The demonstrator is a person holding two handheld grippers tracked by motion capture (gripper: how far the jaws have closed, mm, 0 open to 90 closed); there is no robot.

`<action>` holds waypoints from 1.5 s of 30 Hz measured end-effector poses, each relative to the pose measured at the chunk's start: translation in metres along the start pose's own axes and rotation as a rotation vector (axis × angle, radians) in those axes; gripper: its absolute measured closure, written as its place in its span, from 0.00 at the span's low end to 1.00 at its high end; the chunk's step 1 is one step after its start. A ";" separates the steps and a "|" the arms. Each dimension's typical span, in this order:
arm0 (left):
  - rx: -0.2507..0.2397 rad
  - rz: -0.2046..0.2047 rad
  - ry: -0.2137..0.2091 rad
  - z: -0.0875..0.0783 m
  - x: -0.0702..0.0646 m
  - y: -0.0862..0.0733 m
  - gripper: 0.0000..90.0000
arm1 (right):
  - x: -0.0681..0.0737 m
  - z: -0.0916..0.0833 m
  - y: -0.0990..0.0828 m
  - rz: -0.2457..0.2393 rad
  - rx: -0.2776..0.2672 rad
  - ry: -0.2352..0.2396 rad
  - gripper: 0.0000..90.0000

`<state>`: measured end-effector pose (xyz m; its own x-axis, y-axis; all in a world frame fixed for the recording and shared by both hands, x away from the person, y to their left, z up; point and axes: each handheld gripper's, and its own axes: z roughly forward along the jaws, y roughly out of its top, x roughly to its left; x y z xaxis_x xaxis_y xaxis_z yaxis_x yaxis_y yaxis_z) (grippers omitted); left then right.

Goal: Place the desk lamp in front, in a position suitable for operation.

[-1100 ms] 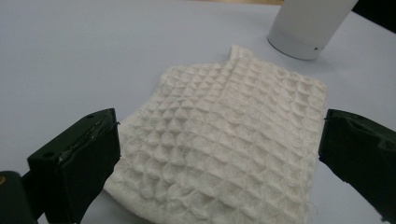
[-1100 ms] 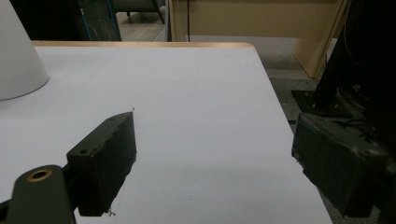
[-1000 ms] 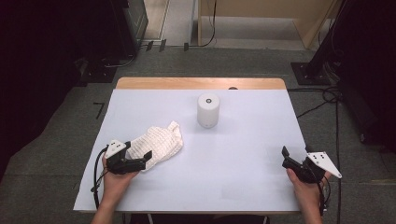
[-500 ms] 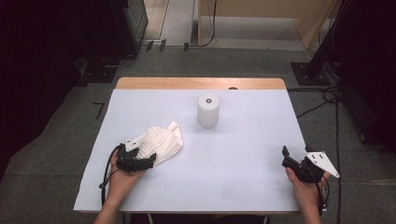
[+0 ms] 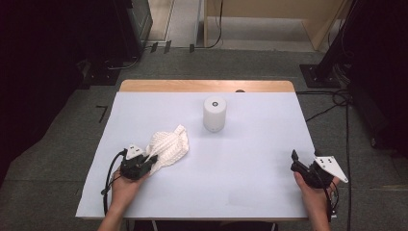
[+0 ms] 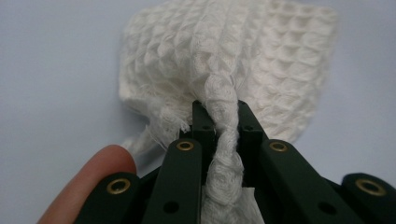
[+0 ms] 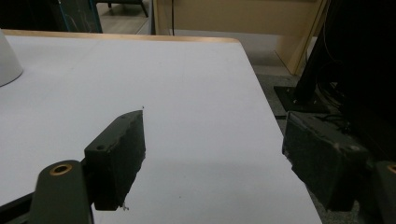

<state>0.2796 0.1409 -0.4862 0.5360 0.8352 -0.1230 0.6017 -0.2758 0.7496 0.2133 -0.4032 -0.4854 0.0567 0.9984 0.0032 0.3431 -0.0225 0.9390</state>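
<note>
A crumpled white waffle-weave cloth lies on the table's left half. My left gripper sits at the cloth's near-left end, shut on a twisted fold of it. In the left gripper view that fold runs pinched between the jaws of my left gripper, and the cloth spreads out beyond them. My right gripper rests by the table's right edge, open. In its own view my right gripper has nothing between its jaws, which have just been closing a little.
A white cylinder stands upright at the middle back of the light table, and its side shows at the far left of the right gripper view. Cables and dark stands surround the table on the floor.
My left hand has turned and edged right into the cloth's near-left end, gathering that end between the jaws. The right hand has stayed where it was.
</note>
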 end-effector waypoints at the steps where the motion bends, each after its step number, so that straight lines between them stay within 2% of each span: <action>1: -0.012 0.009 -0.022 0.000 -0.003 0.000 0.93 | 0.000 0.000 0.000 0.001 -0.002 -0.001 0.24; 2: -0.028 0.035 -0.043 -0.001 -0.010 0.001 0.93 | 0.000 0.000 0.000 0.002 -0.003 -0.001 0.24; 4: -0.057 0.053 -0.104 -0.001 -0.023 0.004 0.93 | 0.000 0.000 0.000 0.002 -0.005 0.000 0.24; 8: -0.094 0.137 -0.196 0.001 -0.054 0.007 0.93 | 0.000 -0.001 0.000 -0.001 -0.009 0.001 0.24; 11: -0.083 0.165 -0.235 0.007 -0.066 0.006 0.93 | 0.000 -0.001 0.000 0.006 -0.009 0.000 0.25; 12: -0.083 0.165 -0.235 0.007 -0.066 0.006 0.93 | 0.000 -0.001 0.000 0.005 -0.010 0.000 0.25; 13: -0.041 0.187 -0.273 0.013 -0.070 0.004 0.89 | 0.000 -0.001 0.000 0.003 -0.011 -0.001 0.25; 14: -0.037 0.185 -0.275 0.014 -0.070 0.003 0.79 | 0.000 -0.001 0.000 0.003 -0.011 0.000 0.25; 16: -0.028 0.169 -0.291 0.013 -0.068 0.004 0.51 | 0.000 -0.002 0.000 -0.003 -0.016 0.003 0.25; 17: -0.033 0.161 -0.293 0.012 -0.067 0.005 0.38 | 0.000 -0.002 0.000 -0.002 -0.021 0.015 0.24; 18: -0.050 0.145 -0.298 0.009 -0.064 0.006 0.32 | 0.000 -0.003 0.000 -0.006 -0.028 0.024 0.24; 20: -0.081 0.121 -0.312 0.004 -0.057 0.007 0.19 | 0.002 -0.005 0.001 0.011 -0.037 0.071 0.23; 23: -0.128 0.090 -0.308 -0.005 -0.043 0.007 0.09 | 0.017 -0.009 0.006 0.033 -0.035 0.153 0.22; 25: -0.154 0.060 -0.278 -0.010 -0.032 0.006 0.04 | 0.035 -0.011 0.011 0.000 -0.041 0.203 0.20; 26: -0.179 0.040 -0.250 -0.014 -0.025 0.005 0.01 | 0.041 -0.013 0.013 -0.019 -0.046 0.220 0.20; 27: -0.197 0.023 -0.228 -0.016 -0.020 0.005 0.01 | 0.053 -0.014 0.016 -0.042 -0.055 0.251 0.19; 30: -0.261 -0.039 -0.177 -0.027 0.001 0.001 0.01 | 0.077 -0.017 0.024 -0.053 -0.052 0.317 0.17; 32: -0.282 -0.040 -0.156 -0.030 0.008 -0.001 0.01 | 0.093 -0.017 0.028 -0.061 -0.040 0.368 0.15; 35: -0.303 -0.074 -0.128 -0.032 0.017 -0.004 0.00 | 0.115 -0.015 0.033 -0.081 -0.023 0.423 0.15; 36: -0.307 -0.080 -0.121 -0.032 0.018 -0.005 0.00 | 0.128 -0.013 0.034 -0.085 -0.019 0.449 0.15; 38: -0.318 -0.087 -0.090 -0.032 0.020 -0.008 0.00 | 0.141 -0.009 0.035 -0.091 -0.015 0.472 0.15; 40: -0.321 -0.090 -0.081 -0.032 0.021 -0.010 0.00 | 0.158 -0.004 0.035 -0.104 0.003 0.496 0.15; 41: -0.313 -0.097 -0.057 -0.028 0.023 -0.013 0.00 | 0.171 0.001 0.034 -0.112 0.023 0.508 0.15; 45: -0.285 -0.108 -0.067 -0.023 0.023 -0.012 0.00 | 0.199 0.012 0.027 -0.122 0.092 0.539 0.18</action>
<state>0.2708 0.1750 -0.4832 0.5218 0.8163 -0.2476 0.4720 -0.0345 0.8809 0.2450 -0.2054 -0.4633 -0.4680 0.8787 0.0943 0.3990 0.1149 0.9097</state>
